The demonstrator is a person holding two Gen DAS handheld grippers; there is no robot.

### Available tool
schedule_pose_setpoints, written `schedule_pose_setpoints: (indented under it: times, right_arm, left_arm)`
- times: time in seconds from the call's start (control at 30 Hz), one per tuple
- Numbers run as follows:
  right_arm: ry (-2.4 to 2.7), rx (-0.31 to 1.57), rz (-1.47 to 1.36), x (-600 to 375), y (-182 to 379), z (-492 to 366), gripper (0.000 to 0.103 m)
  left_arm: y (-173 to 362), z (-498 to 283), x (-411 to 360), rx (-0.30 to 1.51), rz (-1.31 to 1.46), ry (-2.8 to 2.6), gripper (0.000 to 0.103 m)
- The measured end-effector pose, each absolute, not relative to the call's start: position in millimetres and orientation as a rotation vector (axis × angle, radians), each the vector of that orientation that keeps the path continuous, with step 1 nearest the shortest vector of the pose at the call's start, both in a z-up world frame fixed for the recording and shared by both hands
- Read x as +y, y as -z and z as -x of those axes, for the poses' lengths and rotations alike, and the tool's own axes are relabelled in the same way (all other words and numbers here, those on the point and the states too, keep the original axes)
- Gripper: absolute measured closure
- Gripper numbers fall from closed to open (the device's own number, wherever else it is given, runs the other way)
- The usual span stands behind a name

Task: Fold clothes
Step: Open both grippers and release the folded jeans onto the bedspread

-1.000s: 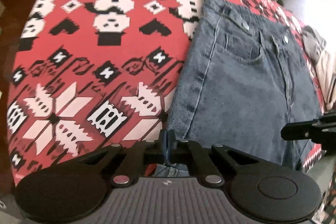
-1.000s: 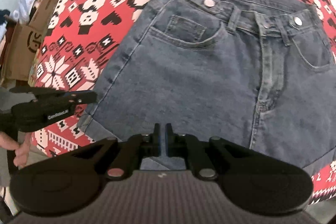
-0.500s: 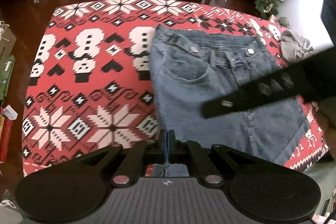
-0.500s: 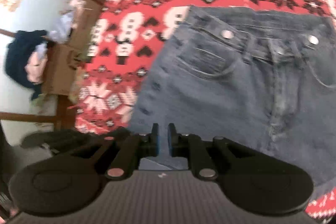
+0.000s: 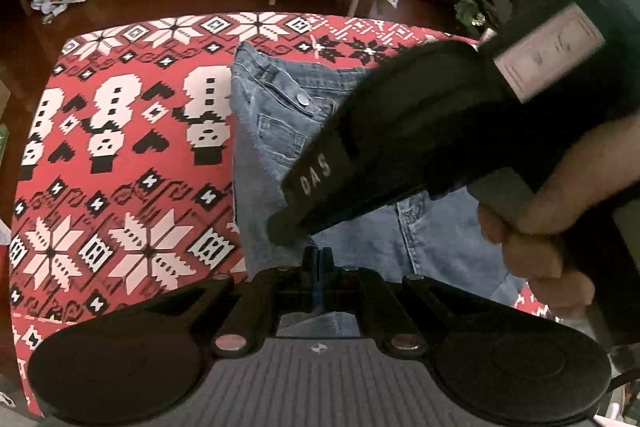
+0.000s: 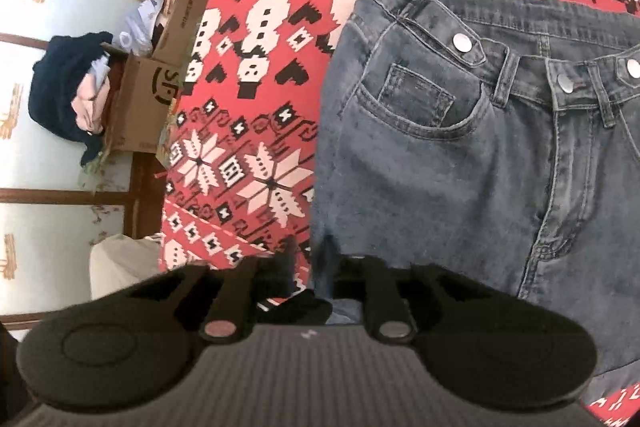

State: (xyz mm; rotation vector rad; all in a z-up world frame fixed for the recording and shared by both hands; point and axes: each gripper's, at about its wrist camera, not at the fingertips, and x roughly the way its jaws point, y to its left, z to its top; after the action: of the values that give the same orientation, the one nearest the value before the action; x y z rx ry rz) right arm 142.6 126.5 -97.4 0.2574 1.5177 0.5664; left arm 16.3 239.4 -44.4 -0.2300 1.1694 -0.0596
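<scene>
One garment in play: faded blue denim shorts lie front-up on the counter under a red patterned snowman cloth, waistband at the far side, no finished fold visible. Left tool is pinched shut on the near hem; right tool just snapped closed, hem apparently nipped between its tips. Nearly everything's left, I'd say.
</scene>
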Motion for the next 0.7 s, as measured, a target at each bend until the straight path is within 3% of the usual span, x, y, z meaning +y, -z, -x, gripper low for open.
schedule_pose_setpoints:
  times: [0.13, 0.37, 0.57, 0.7]
  right_arm:
    - [-0.508, 1.477, -0.255, 108, 90, -137, 0.102]
    - [-0.348, 1.422, -0.237, 18, 63, -138, 0.102]
    - [-0.269, 1.408, -0.218, -87, 47, -135, 0.103]
    - [-0.223, 1.42, -0.196, -149, 64, -135, 0.103]
  left_arm:
    - [36, -23, 245, 1.173, 0.313, 0.111, 0.094]
    - [9, -41, 222, 1.143, 0.289, 0.142, 0.094]
    - [18, -56, 184, 1.174, 0.34, 0.05, 0.094]
    - [33, -57, 147, 1.205, 0.354, 0.026, 0.094]
